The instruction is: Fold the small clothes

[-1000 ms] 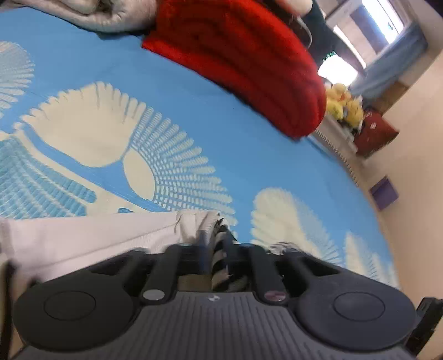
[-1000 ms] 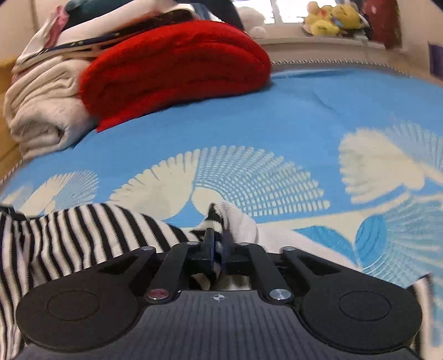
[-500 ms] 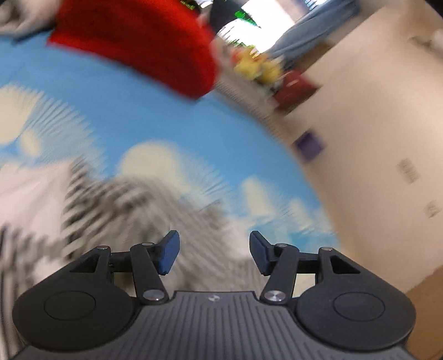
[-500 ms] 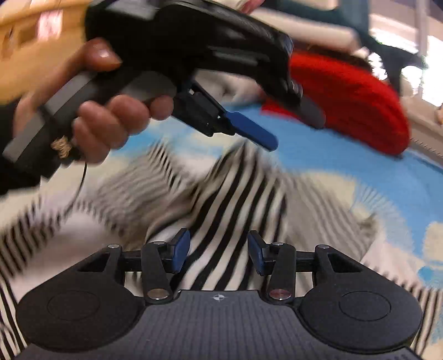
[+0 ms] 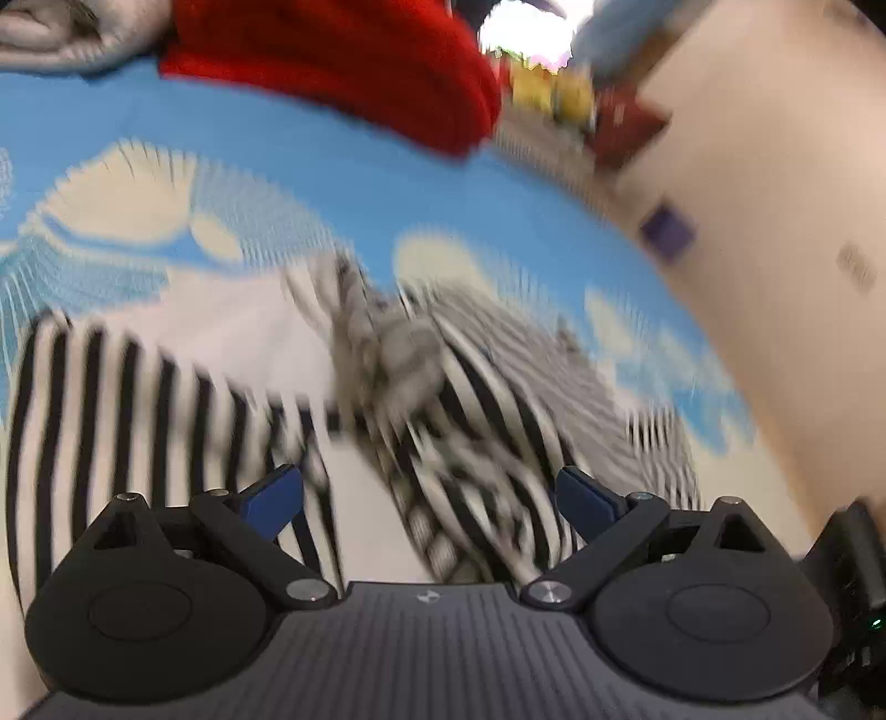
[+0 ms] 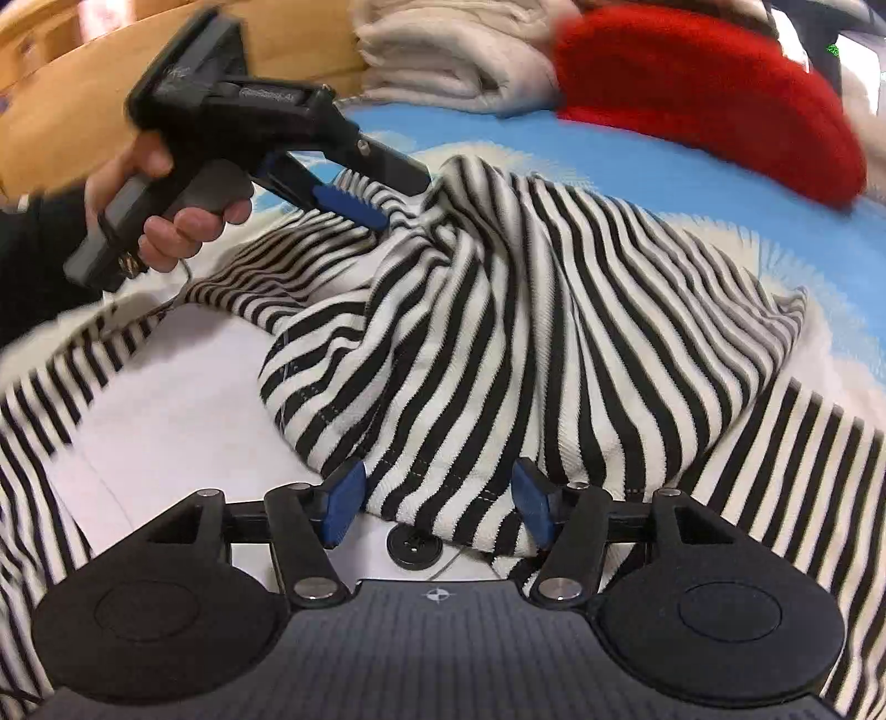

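A black-and-white striped garment (image 6: 526, 332) with a white panel (image 6: 183, 387) lies bunched on the blue bedspread (image 6: 720, 177). My right gripper (image 6: 437, 498) is open just above a folded striped flap, next to a black button (image 6: 414, 545). My left gripper (image 5: 429, 501) is open over the same garment (image 5: 470, 399), which is blurred in the left wrist view. It also shows in the right wrist view (image 6: 387, 194), held in a hand, its fingers open near the garment's raised peak.
A folded red knit (image 6: 709, 105) and cream folded clothes (image 6: 454, 50) lie at the far side of the bed. A wooden headboard (image 6: 66, 94) stands at the left. In the left wrist view, a beige wall (image 5: 775, 221) borders the bed, with toys on a sill (image 5: 554, 94).
Both grippers were shut on the garment one second ago. They have opened, let go and pulled back above it. The striped part now lies folded over the white panel.
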`<state>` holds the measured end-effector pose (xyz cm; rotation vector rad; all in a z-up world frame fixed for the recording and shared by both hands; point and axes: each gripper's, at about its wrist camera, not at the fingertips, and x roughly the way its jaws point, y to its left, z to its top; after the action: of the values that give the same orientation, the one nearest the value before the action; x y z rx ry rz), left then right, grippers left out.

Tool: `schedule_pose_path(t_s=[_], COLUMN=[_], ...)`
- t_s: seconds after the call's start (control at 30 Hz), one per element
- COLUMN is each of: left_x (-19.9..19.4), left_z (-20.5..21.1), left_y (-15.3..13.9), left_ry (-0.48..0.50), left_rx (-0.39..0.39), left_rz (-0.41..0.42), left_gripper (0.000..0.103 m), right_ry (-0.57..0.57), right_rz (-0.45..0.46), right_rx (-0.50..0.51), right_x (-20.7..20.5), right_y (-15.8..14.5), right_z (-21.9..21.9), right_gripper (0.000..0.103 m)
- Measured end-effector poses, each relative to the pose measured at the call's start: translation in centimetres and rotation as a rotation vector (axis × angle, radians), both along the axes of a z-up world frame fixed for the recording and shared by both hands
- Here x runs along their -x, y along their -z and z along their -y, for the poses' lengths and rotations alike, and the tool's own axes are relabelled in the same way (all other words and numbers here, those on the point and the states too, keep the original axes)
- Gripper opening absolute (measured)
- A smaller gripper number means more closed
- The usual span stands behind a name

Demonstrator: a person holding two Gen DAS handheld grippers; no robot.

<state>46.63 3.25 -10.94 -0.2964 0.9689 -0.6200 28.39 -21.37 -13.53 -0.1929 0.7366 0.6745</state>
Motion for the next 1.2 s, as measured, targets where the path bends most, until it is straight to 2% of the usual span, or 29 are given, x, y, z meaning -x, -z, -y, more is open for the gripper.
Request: schedule_pose_path(t_s=[0.07, 0.17, 0.27, 0.33, 0.4, 0.53, 0.6, 0.63, 0.7, 0.73, 0.8, 0.87, 0.93, 0.97, 1.0, 1.03, 1.07, 1.2], left_x=[2.3, 5.7, 7.2, 6.9, 5.4, 1.7, 0.9, 0.6, 0.1, 0.0, -0.5, -1.1, -1.4, -1.7, -1.7, -1.8, -1.8, -1.6], left_z=[0.4, 0.8, 2.4, 4.4, 5.9, 7.6, 8.1, 8.3, 8.4, 8.4, 8.6, 8.9, 9.2, 9.5, 9.7, 9.5, 9.1, 7.0], left_y=[-1.3, -4.5, -6.7, -7.0, -6.3, -3.4, -2.8, -2.8, -2.8, -2.9, -2.8, -2.3, -1.8, -1.7, -1.6, -1.8, -2.3, -6.2], left_ry=[0.013, -0.015, -0.054, -0.086, -0.105, -0.176, -0.199, -0.197, -0.192, -0.187, -0.183, -0.185, -0.184, -0.179, -0.180, -0.182, -0.175, -0.169], left_rx=[-0.040, -0.006, 0.029, -0.018, -0.044, -0.034, -0.066, -0.072, -0.082, -0.086, -0.102, -0.117, -0.145, -0.174, -0.185, -0.170, -0.114, 0.075], left_rz=[-0.009, 0.071, 0.085, 0.071, 0.033, -0.145, -0.166, -0.169, -0.167, -0.161, -0.167, -0.181, -0.172, -0.166, -0.164, -0.163, -0.167, -0.112], left_gripper=[0.099, 0.099, 0.099, 0.099, 0.092, 0.076, 0.075, 0.075, 0.075, 0.076, 0.076, 0.075, 0.055, 0.035, 0.016, 0.008, 0.006, 0.006], right_ry=[0.000, 0.087, 0.212, 0.302, 0.413, 0.641, 0.641, 0.590, 0.522, 0.504, 0.478, 0.500, 0.544, 0.566, 0.580, 0.586, 0.587, 0.541], right_rz=[-0.015, -0.005, -0.010, -0.028, -0.089, -0.232, -0.266, -0.274, -0.247, -0.264, -0.366, -0.436, -0.466, -0.468, -0.455, -0.432, -0.400, -0.189], right_rx=[0.042, -0.077, -0.165, -0.194, -0.201, -0.384, -0.409, -0.372, -0.321, -0.318, -0.400, -0.501, -0.583, -0.616, -0.662, -0.677, -0.664, -0.610], right_x=[1.2, 3.7, 4.9, 5.2, 4.4, 3.8, 3.7, 3.7, 4.2, 4.1, 3.5, 3.1, 2.4, 2.0, 1.9, 1.9, 2.0, 2.9], right_y=[-1.1, -4.6, -7.0, -7.9, -7.8, -5.4, -3.8, -3.3, -2.7, -2.4, -1.4, -0.6, 0.5, 0.9, 1.3, 1.4, 1.2, -2.6], right_z=[-0.1, 1.5, 2.4, 2.6, 2.0, 3.2, 2.7, 2.0, 0.9, 0.5, 0.3, 0.4, 0.8, 1.0, 1.4, 1.5, 1.6, 1.7], right_gripper=[0.063, 0.063, 0.063, 0.063, 0.063, 0.063, 0.059, 0.056, 0.056, 0.056, 0.055, 0.056, 0.058, 0.058, 0.052, 0.025, 0.015, 0.014])
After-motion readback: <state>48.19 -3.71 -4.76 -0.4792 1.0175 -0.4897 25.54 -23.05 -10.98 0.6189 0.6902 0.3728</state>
